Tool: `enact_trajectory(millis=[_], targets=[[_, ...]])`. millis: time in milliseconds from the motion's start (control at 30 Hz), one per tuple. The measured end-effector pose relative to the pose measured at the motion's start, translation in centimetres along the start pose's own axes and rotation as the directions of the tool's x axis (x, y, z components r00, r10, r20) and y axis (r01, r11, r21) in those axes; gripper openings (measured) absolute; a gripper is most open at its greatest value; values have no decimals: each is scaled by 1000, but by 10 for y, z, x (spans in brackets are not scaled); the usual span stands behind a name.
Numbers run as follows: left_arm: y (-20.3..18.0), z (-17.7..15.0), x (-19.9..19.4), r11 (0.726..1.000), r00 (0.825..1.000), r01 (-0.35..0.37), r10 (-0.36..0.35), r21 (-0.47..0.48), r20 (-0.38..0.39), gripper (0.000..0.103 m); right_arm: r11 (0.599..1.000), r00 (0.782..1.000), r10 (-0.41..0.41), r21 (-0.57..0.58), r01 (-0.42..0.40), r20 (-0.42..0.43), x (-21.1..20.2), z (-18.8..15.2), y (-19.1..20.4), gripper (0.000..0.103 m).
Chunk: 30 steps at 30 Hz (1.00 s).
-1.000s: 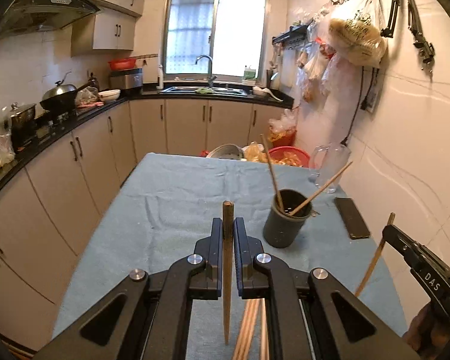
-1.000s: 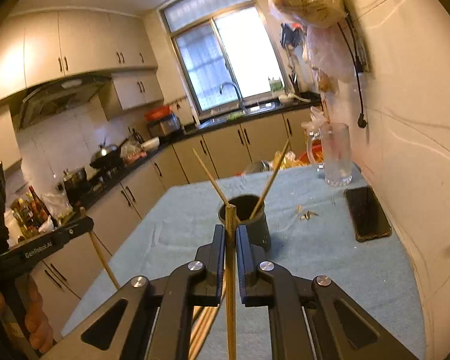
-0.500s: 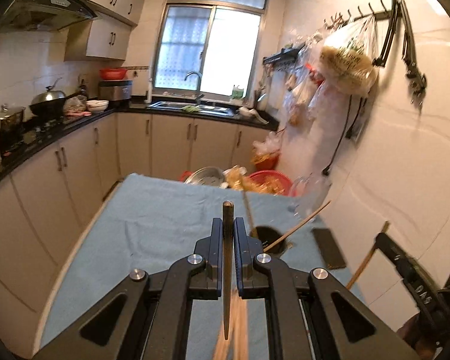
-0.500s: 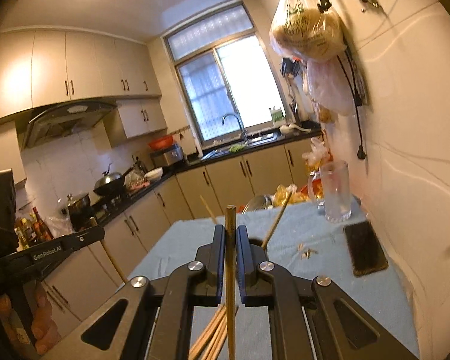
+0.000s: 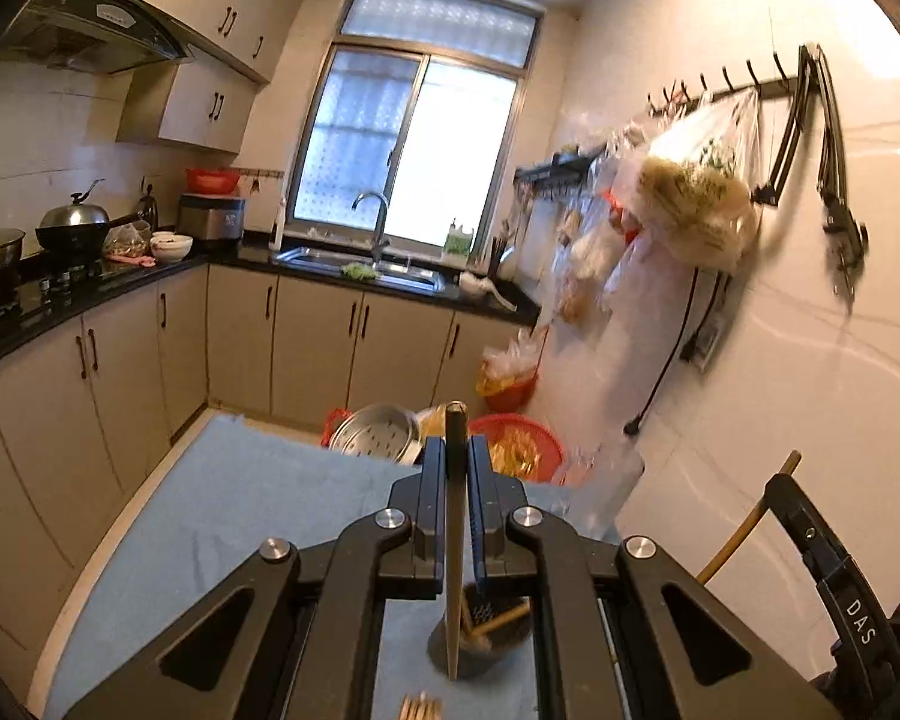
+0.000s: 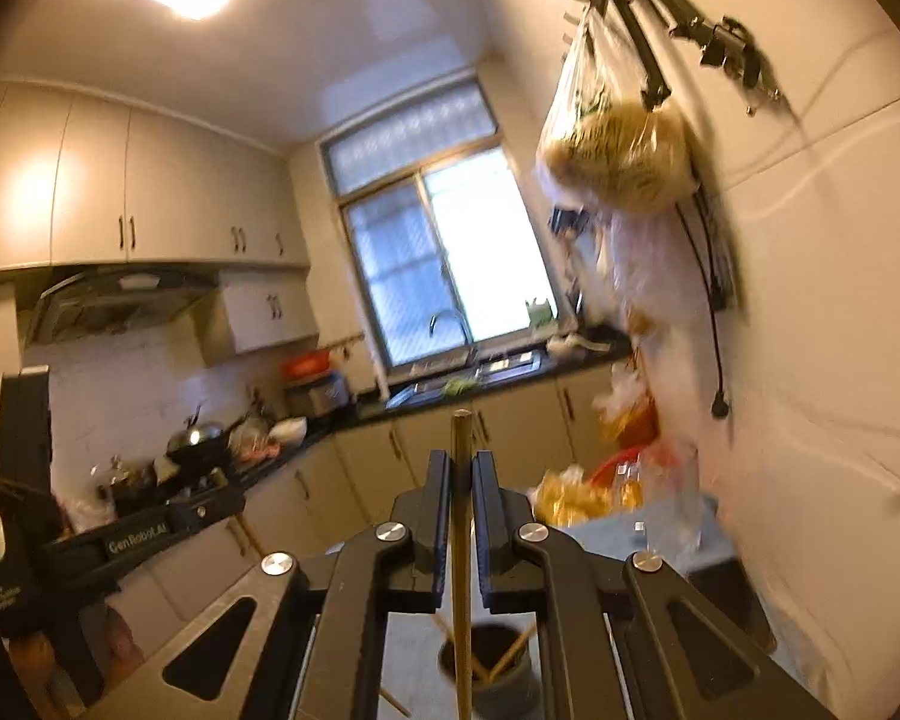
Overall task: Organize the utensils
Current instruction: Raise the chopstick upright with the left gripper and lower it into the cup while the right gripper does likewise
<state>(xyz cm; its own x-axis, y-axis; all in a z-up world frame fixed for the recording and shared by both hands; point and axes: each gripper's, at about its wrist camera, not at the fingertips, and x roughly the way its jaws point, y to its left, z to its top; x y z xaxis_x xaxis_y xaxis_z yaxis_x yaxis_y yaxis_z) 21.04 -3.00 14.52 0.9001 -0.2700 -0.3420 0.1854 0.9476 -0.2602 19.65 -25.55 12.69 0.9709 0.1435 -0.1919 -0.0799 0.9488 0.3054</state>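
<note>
Above dark holder (image 5: 480, 639) on blue-covered table (image 5: 222, 516), wall close alongside: left gripper (image 5: 455, 474) clenched on upright chopstick (image 5: 453, 540), right gripper (image 6: 462, 480) clenched on second chopstick (image 6: 462, 540).

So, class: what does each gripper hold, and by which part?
Each holds one chopstick upright. The left gripper and the right gripper each clamp a chopstick near its upper end, the tip hanging over the dark holder.
</note>
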Motion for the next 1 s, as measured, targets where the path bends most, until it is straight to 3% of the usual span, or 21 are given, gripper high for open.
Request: enact_trajectory(millis=[233,433,1000], targets=[[-3,9,32,1000,1000,21,-21,-18,9,7,998,998,-35,57,32,57,34,11,-9,8],[-5,1,48,999,999,32,-32,-14,2,7,997,997,-64,35,62,46,67,-8,-11,9],[-2,-45,74,1000,994,21,-20,13,-111,7,995,992,-70,60,76,-103,101,-59,-41,9]])
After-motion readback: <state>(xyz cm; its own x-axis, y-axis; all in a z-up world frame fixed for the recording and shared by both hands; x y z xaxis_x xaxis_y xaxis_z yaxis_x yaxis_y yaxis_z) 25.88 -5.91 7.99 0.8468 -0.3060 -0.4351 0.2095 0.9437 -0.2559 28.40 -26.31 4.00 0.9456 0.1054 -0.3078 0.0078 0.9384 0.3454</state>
